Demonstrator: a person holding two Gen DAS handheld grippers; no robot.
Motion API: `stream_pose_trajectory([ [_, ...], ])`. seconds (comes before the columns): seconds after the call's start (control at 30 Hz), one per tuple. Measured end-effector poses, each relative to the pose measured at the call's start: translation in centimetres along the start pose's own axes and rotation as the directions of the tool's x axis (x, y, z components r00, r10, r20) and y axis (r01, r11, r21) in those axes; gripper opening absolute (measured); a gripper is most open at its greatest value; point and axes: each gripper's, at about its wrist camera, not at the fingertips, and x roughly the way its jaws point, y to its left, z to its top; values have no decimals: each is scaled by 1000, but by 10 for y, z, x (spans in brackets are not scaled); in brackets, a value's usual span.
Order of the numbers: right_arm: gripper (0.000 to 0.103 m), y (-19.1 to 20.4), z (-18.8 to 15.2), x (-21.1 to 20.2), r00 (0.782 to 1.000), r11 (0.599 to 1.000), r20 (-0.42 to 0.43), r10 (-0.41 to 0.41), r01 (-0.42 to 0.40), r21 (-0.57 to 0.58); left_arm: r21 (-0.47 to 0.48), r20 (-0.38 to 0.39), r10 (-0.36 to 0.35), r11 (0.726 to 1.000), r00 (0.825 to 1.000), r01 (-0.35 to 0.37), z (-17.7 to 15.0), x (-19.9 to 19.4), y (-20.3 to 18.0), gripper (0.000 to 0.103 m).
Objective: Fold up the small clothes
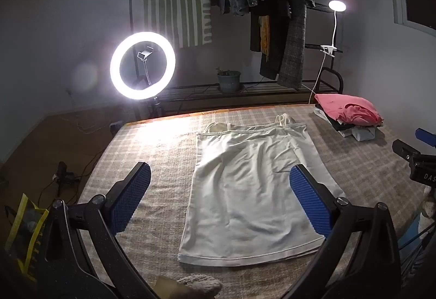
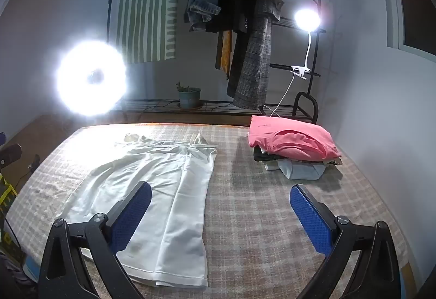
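A white strappy top (image 1: 250, 181) lies flat on the checked table cover (image 1: 163, 151), straps at the far end, hem toward me. My left gripper (image 1: 220, 176) hovers over the top's near half, wide open with nothing between its blue pads (image 1: 130, 203). In the right wrist view the same white top (image 2: 169, 184) lies left of centre. My right gripper (image 2: 220, 198) hangs open above the top's right edge and the bare checked cover (image 2: 259, 217), holding nothing. Part of the right gripper's body (image 1: 417, 160) shows at the right edge of the left wrist view.
A stack of folded clothes topped by a pink garment (image 2: 291, 143) sits at the far right of the table. Behind it stand a lit ring light (image 1: 142, 65), a clip lamp (image 2: 306, 19), a clothes rack with hanging coats (image 2: 245, 26) and a potted plant (image 2: 189, 97).
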Motion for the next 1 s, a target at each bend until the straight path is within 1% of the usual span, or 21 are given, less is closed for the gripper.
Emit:
stream_pose_trajectory([
  [0.23, 103, 1, 0, -1, 1000, 1000, -1, 11, -11, -2, -18, -10, -4, 1000, 1000, 4, -1, -6, 8, 103],
  [0.27, 103, 1, 0, -1, 1000, 1000, 0, 14, -14, -5, -19, -12, -1, 1000, 1000, 0, -2, -5, 9, 103],
  [0.3, 103, 0, 1, 2, 1000, 1000, -1, 15, -15, -7, -14, -23, 18, 1000, 1000, -18, -3, 1, 5, 103],
  [0.47, 103, -3, 2, 2, 1000, 1000, -2, 27, -27, -13, -17, -23, 23, 1000, 999, -23, -3, -2, 5, 103],
  [0.53, 103, 7, 3, 2, 1000, 1000, 0, 19, -19, -12, -18, -24, 23, 1000, 999, -23, -3, 1, 6, 103],
  [1.0, 103, 11, 3, 3, 1000, 1000, 1, 13, -13, -17, -19, -22, 25, 999, 999, -26, -5, -1, 8, 103],
])
